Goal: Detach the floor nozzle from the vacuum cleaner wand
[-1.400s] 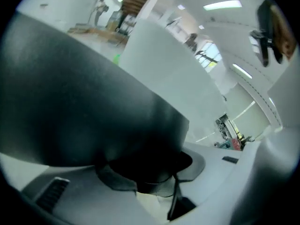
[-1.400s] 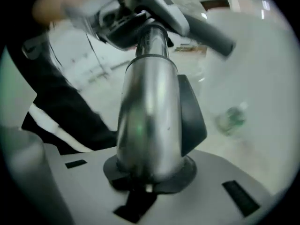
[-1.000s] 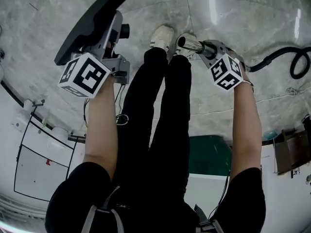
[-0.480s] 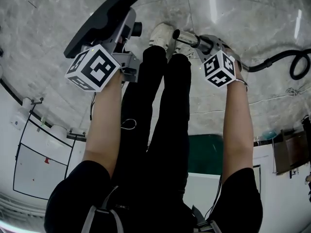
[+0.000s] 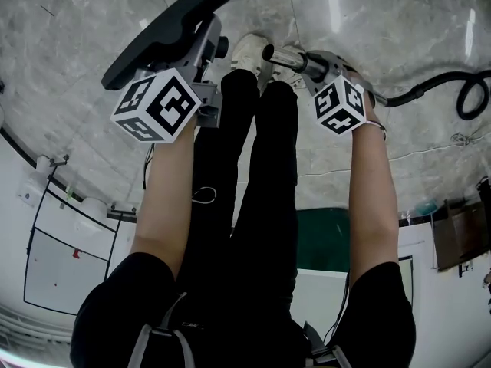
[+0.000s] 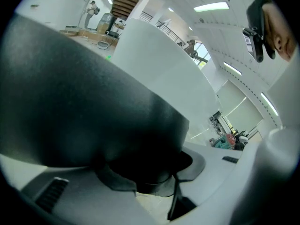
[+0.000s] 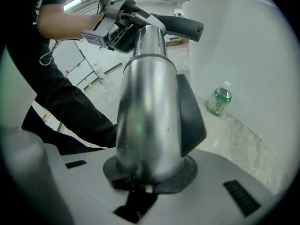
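The dark floor nozzle (image 5: 176,21) is up off the marble floor at the upper left of the head view, with my left gripper (image 5: 192,60) shut on its grey neck. In the left gripper view the nozzle's black body (image 6: 84,102) fills most of the picture, right above the gripper (image 6: 150,191). My right gripper (image 5: 318,67) is shut on the silver wand (image 5: 288,56), whose open end points left at the nozzle's neck with a small gap between them. From the right gripper (image 7: 145,182) the wand (image 7: 147,107) runs up toward the nozzle (image 7: 180,25).
The person's black-trousered legs (image 5: 253,167) and white shoes (image 5: 252,52) are between the two arms. A black hose (image 5: 437,90) curls on the floor at the right. A green bottle (image 7: 219,100) stands on the floor. A green bin (image 5: 330,244) and white boards (image 5: 61,251) lie below.
The left gripper has carried the nozzle to the right and slightly up in the picture. The wand's end has shifted left, so the gap between neck and wand has narrowed.
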The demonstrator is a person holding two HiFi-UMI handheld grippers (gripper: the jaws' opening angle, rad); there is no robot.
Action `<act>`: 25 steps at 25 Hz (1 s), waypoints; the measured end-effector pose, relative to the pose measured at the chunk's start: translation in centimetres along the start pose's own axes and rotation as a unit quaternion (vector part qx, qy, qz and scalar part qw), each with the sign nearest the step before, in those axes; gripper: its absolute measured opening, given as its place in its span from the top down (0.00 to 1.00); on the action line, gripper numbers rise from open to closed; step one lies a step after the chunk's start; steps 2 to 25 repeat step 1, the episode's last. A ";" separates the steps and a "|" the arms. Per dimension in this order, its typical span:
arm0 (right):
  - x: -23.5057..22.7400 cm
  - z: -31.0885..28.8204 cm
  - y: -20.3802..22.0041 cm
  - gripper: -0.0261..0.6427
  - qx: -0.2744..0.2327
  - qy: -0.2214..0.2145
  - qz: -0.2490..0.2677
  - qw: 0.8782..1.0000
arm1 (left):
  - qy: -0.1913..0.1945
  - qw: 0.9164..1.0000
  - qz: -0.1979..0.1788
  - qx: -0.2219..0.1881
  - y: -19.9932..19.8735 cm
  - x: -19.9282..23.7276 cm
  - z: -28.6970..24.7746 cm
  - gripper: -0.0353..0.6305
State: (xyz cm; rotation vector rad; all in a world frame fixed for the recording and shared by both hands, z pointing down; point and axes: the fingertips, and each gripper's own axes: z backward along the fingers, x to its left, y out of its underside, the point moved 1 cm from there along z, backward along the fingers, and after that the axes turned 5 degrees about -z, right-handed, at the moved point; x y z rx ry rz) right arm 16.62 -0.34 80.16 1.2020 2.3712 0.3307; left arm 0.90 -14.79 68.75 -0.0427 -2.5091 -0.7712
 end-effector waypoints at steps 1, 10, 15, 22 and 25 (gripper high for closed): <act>0.0 0.0 -0.1 0.86 -0.004 -0.001 -0.001 1.000 | -0.003 1.000 -0.011 0.004 0.1 -0.1 -0.1 0.67; 0.0 0.0 -0.1 0.86 -0.004 -0.001 -0.001 1.000 | -0.003 1.000 -0.011 0.004 0.1 -0.1 -0.1 0.67; 0.0 0.0 -0.1 0.86 -0.004 -0.001 -0.001 1.000 | -0.003 1.000 -0.011 0.004 0.1 -0.1 -0.1 0.67; 0.0 0.0 -0.1 0.86 -0.004 -0.001 -0.001 1.000 | -0.003 1.000 -0.011 0.004 0.1 -0.1 -0.1 0.67; 0.0 0.0 -0.1 0.86 -0.004 -0.001 -0.001 1.000 | -0.003 1.000 -0.011 0.004 0.1 -0.1 -0.1 0.67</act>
